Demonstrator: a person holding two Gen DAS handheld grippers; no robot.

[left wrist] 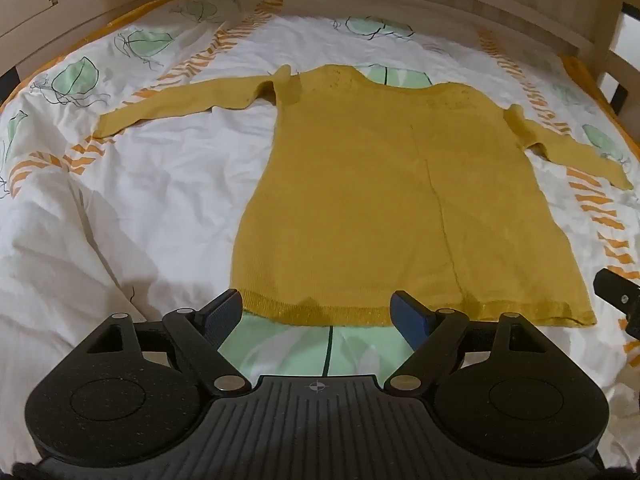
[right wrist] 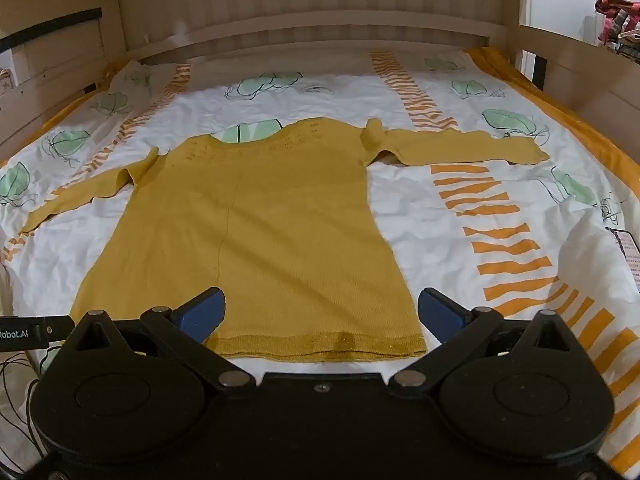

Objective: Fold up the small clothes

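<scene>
A mustard-yellow long-sleeved knit top (left wrist: pixel 400 200) lies flat on the bed with both sleeves spread out and its hem toward me. In the left wrist view my left gripper (left wrist: pixel 318 312) hovers open over the left part of the hem, nothing between its blue pads (left wrist: pixel 224 314). The right wrist view shows the same top (right wrist: pixel 256 232), with my right gripper (right wrist: pixel 320 312) open wide above the right part of the hem and its blue pads (right wrist: pixel 202 314) clear of the cloth. Part of the right gripper (left wrist: pixel 620 292) shows at the right edge of the left wrist view.
The bed carries a white cover (left wrist: pixel 140 200) printed with green leaves and orange stripes, rumpled at the left. Wooden bed rails (right wrist: pixel 304 28) close the far side and both ends. A phone-like object (right wrist: pixel 626 248) lies at the right edge. Hanging clothes (right wrist: pixel 620 20) show beyond the frame.
</scene>
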